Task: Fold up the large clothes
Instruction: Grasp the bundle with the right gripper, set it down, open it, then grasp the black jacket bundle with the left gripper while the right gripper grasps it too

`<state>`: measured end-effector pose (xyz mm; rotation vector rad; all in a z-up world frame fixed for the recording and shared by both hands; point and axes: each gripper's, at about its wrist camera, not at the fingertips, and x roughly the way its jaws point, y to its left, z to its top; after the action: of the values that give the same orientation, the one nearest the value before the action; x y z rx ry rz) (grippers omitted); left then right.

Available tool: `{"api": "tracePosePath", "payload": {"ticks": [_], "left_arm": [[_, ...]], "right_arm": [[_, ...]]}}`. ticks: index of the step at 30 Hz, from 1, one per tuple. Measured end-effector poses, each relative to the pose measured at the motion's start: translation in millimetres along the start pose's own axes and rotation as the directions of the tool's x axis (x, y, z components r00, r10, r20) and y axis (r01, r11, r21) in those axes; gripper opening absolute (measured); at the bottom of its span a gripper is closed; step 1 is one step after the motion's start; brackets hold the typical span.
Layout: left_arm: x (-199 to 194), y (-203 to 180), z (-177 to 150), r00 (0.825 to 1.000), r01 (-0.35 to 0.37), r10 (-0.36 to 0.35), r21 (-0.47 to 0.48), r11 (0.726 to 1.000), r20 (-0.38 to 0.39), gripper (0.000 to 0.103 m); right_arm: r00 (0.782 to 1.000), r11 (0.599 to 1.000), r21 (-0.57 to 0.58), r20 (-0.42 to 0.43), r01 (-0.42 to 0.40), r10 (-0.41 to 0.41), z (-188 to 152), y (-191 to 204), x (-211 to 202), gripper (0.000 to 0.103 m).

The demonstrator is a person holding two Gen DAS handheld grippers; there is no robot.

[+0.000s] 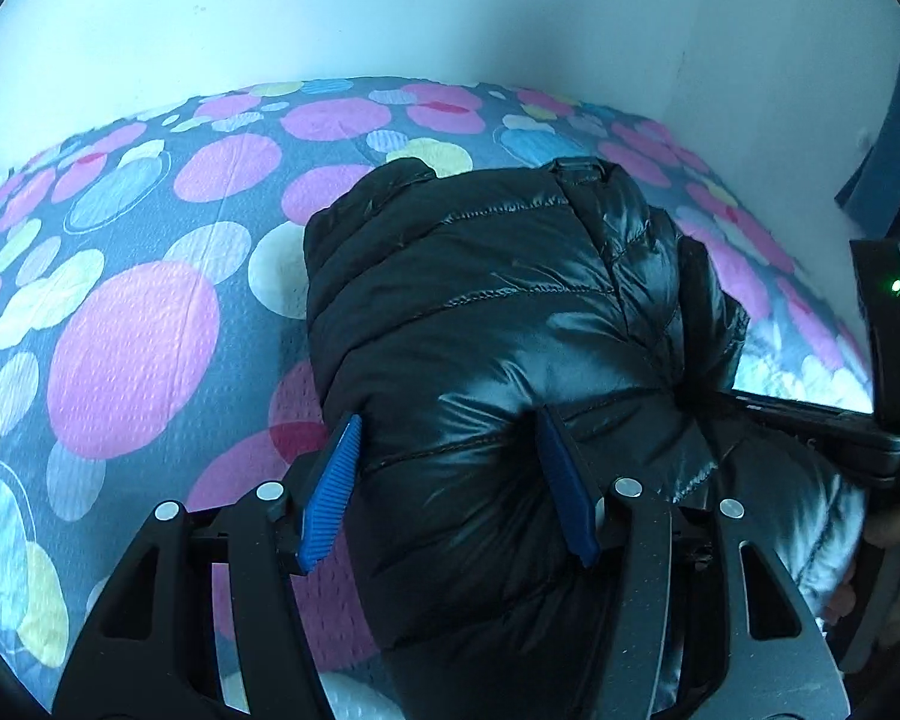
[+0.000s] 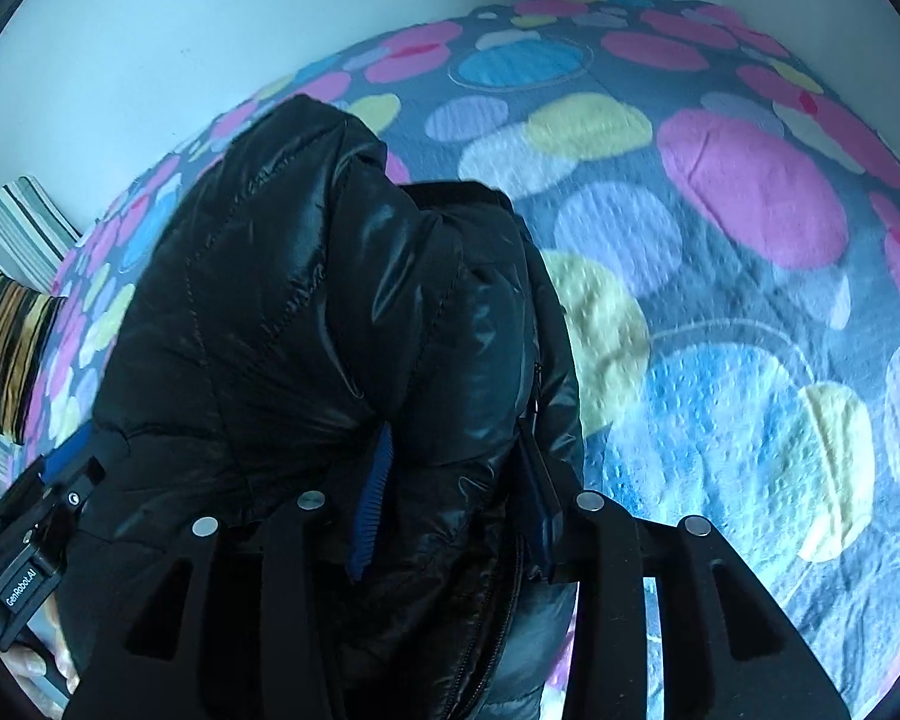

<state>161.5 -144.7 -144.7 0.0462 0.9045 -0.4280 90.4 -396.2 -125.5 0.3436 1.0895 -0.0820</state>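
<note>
A glossy black quilted puffer jacket lay bunched in a thick roll on a bed covered by a grey bedspread printed with pink, yellow, blue and white circles, close to a pale wall that ran along the far edge of the bed. The left hand-held gripper, black with ribbed blue pads, straddled the near end of the roll: both pads pressed against the padded fabric on either side, so it was grasping a thick fold of the jacket. In the left wrist view the other tool's black body with a small green light stood at the right edge, with part of a person's hand below it. The right hand-held gripper was likewise clenched on the jacket, its blue pads sunk into the cloth beside a zipper that ran down between its fingers. In the right wrist view the bedspread stretched away to the right, and a striped cushion in yellow, black and white sat at the left edge of the bed. No box, basket or other container appeared in either view.
</note>
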Motion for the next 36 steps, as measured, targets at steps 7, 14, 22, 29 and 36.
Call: {"api": "tracePosePath", "payload": {"ticks": [7,14,22,29,36], "left_arm": [[7.7,3.2,-0.7,1.0,-0.001,0.001,0.008,1.0,0.002,0.059],[5.8,2.5,-2.9,1.0,-0.002,0.002,0.012,1.0,0.012,0.059],[-0.3,4.6,-1.2,1.0,0.01,-0.01,0.001,1.0,0.019,0.059],[-24.1,9.8,8.2,0.999,0.009,-0.01,0.013,1.0,0.048,0.058],[-21.7,40.0,46.3,0.997,0.014,-0.009,-0.058,0.998,0.08,0.058]], "right_arm": [[1.0,1.0,0.017,0.012,0.015,-0.015,-3.1,-0.4,8.1,0.039],[0.999,1.0,0.026,0.03,0.013,-0.014,-4.5,1.0,5.6,0.04],[0.998,0.999,0.034,0.056,-0.005,0.003,-4.6,0.6,-4.6,0.043],[0.996,0.999,-0.004,0.078,0.034,-0.033,2.5,7.9,-30.8,0.057],[0.979,1.0,0.002,0.205,-0.009,0.009,34.5,17.5,-79.6,0.045]]}}
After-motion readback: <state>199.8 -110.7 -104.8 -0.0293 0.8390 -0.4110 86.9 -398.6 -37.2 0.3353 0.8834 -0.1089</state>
